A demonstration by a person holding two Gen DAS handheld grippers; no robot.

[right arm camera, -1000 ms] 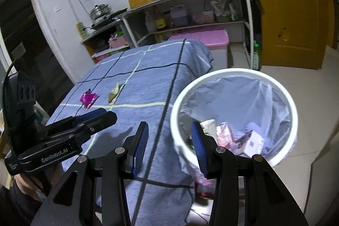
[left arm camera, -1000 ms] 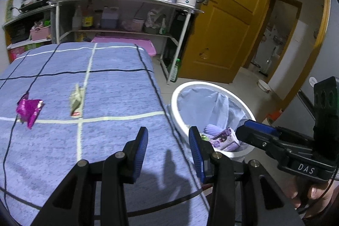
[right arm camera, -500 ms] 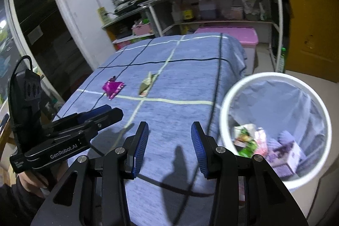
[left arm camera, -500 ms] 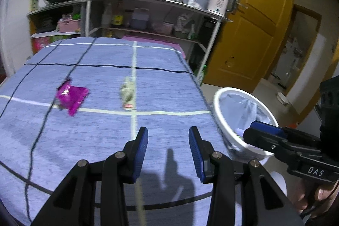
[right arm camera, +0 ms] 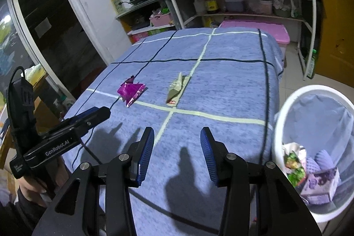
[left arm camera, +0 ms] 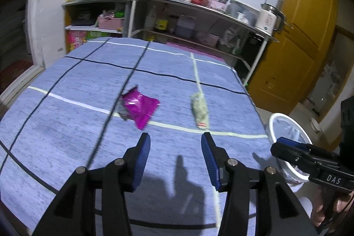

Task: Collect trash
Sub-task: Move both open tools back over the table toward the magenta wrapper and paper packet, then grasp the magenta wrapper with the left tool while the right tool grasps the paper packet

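Observation:
A crumpled magenta foil wrapper [left arm camera: 139, 108] and a pale beige wrapper [left arm camera: 200, 109] lie on the blue checked tablecloth [left arm camera: 66, 132]; both also show in the right wrist view, the magenta wrapper [right arm camera: 131, 91] left of the beige wrapper [right arm camera: 177, 90]. My left gripper [left arm camera: 176, 155] is open and empty above the cloth, short of both wrappers. My right gripper [right arm camera: 177, 150] is open and empty over the table's near right part. The white trash bin [right arm camera: 285, 107] with a bag liner stands on the floor to the right and holds several wrappers and a purple box.
Metal shelves [left arm camera: 199, 21] with bottles, pots and a kettle stand behind the table. A pink storage box [right arm camera: 261, 30] sits past the far table edge. A yellow door [left arm camera: 303, 41] is at the right. The bin also shows in the left wrist view [left arm camera: 287, 125].
Both grippers have swung left, away from the bin and toward the table. The two wrappers now lie nearer the middle of both views. Both stay open and empty.

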